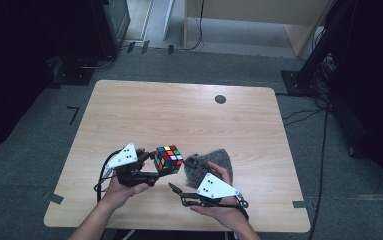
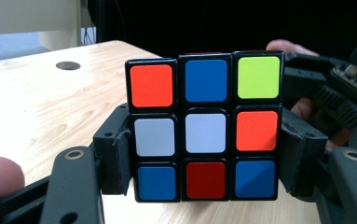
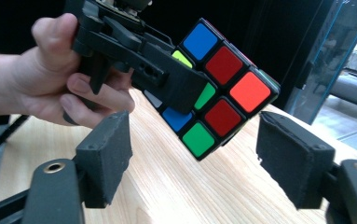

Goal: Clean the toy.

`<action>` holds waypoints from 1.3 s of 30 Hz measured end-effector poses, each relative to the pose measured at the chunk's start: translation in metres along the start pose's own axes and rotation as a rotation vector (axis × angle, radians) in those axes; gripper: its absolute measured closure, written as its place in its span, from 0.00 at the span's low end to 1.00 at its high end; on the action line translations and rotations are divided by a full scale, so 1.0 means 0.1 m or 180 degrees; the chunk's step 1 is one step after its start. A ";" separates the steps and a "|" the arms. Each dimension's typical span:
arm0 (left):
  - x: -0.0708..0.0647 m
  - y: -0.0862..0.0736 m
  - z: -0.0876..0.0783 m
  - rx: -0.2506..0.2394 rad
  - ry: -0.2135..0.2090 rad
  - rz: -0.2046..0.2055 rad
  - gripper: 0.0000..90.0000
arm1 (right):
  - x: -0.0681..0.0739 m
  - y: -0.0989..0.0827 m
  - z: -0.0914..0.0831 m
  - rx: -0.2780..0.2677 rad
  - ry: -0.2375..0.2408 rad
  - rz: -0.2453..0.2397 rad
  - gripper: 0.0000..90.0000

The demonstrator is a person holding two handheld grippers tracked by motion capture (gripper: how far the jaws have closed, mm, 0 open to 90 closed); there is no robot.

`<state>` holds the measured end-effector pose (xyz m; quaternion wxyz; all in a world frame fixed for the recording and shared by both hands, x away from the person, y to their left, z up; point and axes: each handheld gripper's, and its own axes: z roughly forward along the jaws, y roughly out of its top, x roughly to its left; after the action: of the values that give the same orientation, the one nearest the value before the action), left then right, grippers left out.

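A scrambled Rubik's cube (image 1: 168, 159) hangs a little above the wooden table (image 1: 179, 110), near its front. My left gripper (image 1: 160, 166) is shut on it. In the left gripper view the pads (image 2: 115, 158) press the lower sides of the cube (image 2: 205, 128), whose face shows orange, blue, yellow-green, white and red squares. My right gripper (image 1: 180, 175) stands open just right of the cube. In the right gripper view its jaws (image 3: 195, 154) gape wide below the tilted cube (image 3: 216, 88) without touching it, and the left gripper (image 3: 157, 70) clamps the cube from the left.
A grey cloth-like lump (image 1: 220, 159) lies on the table just behind my right hand. A small black round hole (image 1: 220, 99) marks the far side of the tabletop. Dark stands and cables line the floor around the table.
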<state>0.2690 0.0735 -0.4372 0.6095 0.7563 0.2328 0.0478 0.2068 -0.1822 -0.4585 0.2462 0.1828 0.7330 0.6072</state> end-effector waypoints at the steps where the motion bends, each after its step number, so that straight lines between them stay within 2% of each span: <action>1: 0.01 0.01 -0.01 -0.0022 -0.0028 -0.0019 0.37 | -0.02 -0.01 0.00 0.0008 -0.0050 0.0033 0.30; 6: 0.01 0.01 -0.01 0.0006 -0.0070 -0.0066 0.37 | -0.05 -0.04 0.01 0.0056 -0.0124 0.0023 0.26; 9: 0.03 0.02 0.01 0.0062 -0.0162 -0.0161 0.37 | -0.04 -0.07 0.02 0.0092 -0.0227 -0.0153 0.20; 11: 0.01 0.04 0.02 0.0109 -0.0276 -0.0227 0.37 | -0.03 -0.07 0.03 0.0068 -0.0235 -0.0253 0.19; 14: -0.01 0.06 0.04 0.0147 -0.0340 -0.0270 0.37 | -0.02 -0.08 0.04 0.0055 -0.0220 -0.0343 0.17; 15: -0.01 0.07 0.05 0.0182 -0.0364 -0.0302 0.37 | -0.01 -0.09 0.04 0.0031 -0.0253 -0.0470 0.16; 16: -0.03 0.08 0.08 0.0261 -0.0424 -0.0377 0.37 | -0.01 -0.09 0.05 0.0017 -0.0288 -0.0535 0.15; 18: -0.04 0.09 0.11 0.0368 -0.0527 -0.0435 0.37 | -0.01 -0.09 0.05 -0.0025 -0.0367 -0.0645 0.15; 20: -0.05 0.09 0.15 0.0478 -0.0568 -0.0506 0.37 | -0.01 -0.09 0.05 -0.0069 -0.0410 -0.0761 0.15; 21: -0.05 0.09 0.15 0.0478 -0.0568 -0.0506 0.37 | -0.01 -0.09 0.05 -0.0069 -0.0410 -0.0761 0.15; 22: -0.05 0.09 0.16 0.0516 -0.0592 -0.0559 0.37 | 0.02 -0.09 0.05 -0.0103 -0.0429 -0.0944 0.17; 23: -0.04 0.09 0.18 0.0551 -0.0629 -0.0610 0.37 | 0.04 -0.09 0.05 -0.0111 -0.0431 -0.1049 0.21; 24: -0.02 0.08 0.20 0.0620 -0.0720 -0.0755 0.37 | 0.06 -0.10 0.06 -0.0107 -0.0421 -0.1161 0.27; 25: -0.01 0.08 0.21 0.0644 -0.0756 -0.0816 0.37 | 0.09 -0.10 0.06 -0.0098 -0.0433 -0.1279 0.34; 27: 0.02 0.06 0.22 0.0690 -0.0769 -0.0893 0.36 | 0.13 -0.11 0.08 -0.0075 -0.0433 -0.1419 0.37; 29: 0.05 0.06 0.21 0.0641 -0.0828 -0.0950 0.32 | 0.13 -0.11 0.09 -0.0017 -0.0426 -0.1393 0.38; 33: 0.08 0.10 0.13 0.0433 -0.0735 -0.0877 0.27 | 0.08 -0.13 0.06 0.0049 -0.0382 -0.1143 0.38; 35: 0.09 0.11 0.07 0.0299 -0.0694 -0.0800 0.25 | 0.03 -0.14 0.04 0.0081 -0.0380 -0.0941 0.38; 36: 0.09 0.11 0.07 0.0299 -0.0694 -0.0800 0.25 | 0.00 -0.14 0.02 0.0101 -0.0379 -0.0821 0.38; 37: 0.11 0.11 0.02 0.0216 -0.0675 -0.0703 0.25 | -0.04 -0.15 0.01 0.0112 -0.0364 -0.0703 0.38; 39: 0.13 0.10 0.00 0.0196 -0.0625 -0.0599 0.23 | -0.12 -0.16 -0.02 0.0134 -0.0378 -0.0496 0.38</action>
<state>0.2832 0.0776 -0.4306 0.6077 0.7505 0.2433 -0.0910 0.2160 -0.1944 -0.4726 0.3319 0.1660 0.7417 0.5587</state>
